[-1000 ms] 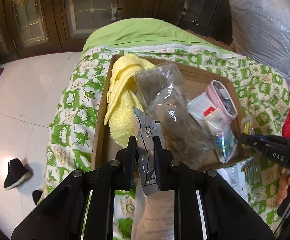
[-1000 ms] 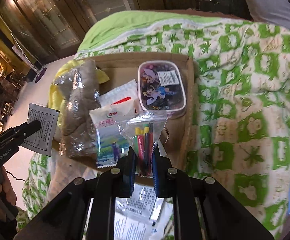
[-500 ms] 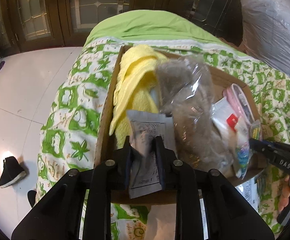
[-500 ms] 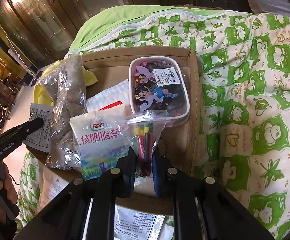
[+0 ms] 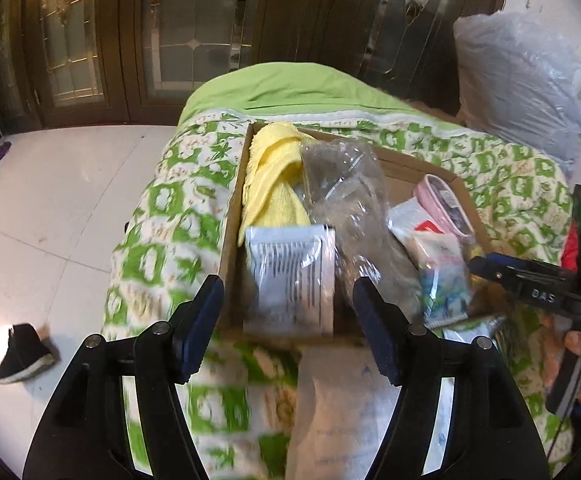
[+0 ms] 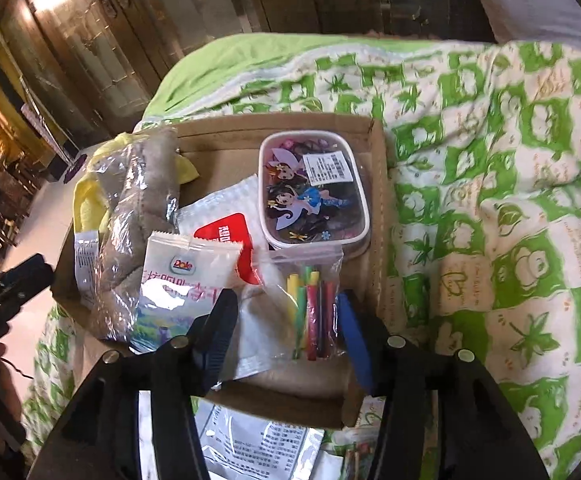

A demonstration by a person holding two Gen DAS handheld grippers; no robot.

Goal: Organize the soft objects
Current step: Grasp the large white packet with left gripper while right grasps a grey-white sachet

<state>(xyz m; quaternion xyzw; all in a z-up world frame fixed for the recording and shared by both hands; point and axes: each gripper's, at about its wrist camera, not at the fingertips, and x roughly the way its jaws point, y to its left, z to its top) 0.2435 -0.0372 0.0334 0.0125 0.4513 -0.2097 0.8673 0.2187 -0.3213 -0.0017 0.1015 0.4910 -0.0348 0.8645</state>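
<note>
- While a green-and-white quilt covers the bed, a cardboard box sits on it, crowded with soft things: a yellow towel at its far left, a grey plush in clear wrap beside it, and a pink cartoon case against the right wall.
- A Dole snack pouch overlaps the plush's near end and a red-and-white packet.
- A black shoe lies on the white floor, well apart from the bed.
- Left gripper: its fingers have just been opening and stand wide apart; the silver sachet lies between them in the box's near left corner, released.
- Right gripper: its fingers have also just been opening; the zip bag of coloured pens rests between them near the box's front right corner, pads clear of it.
</note>
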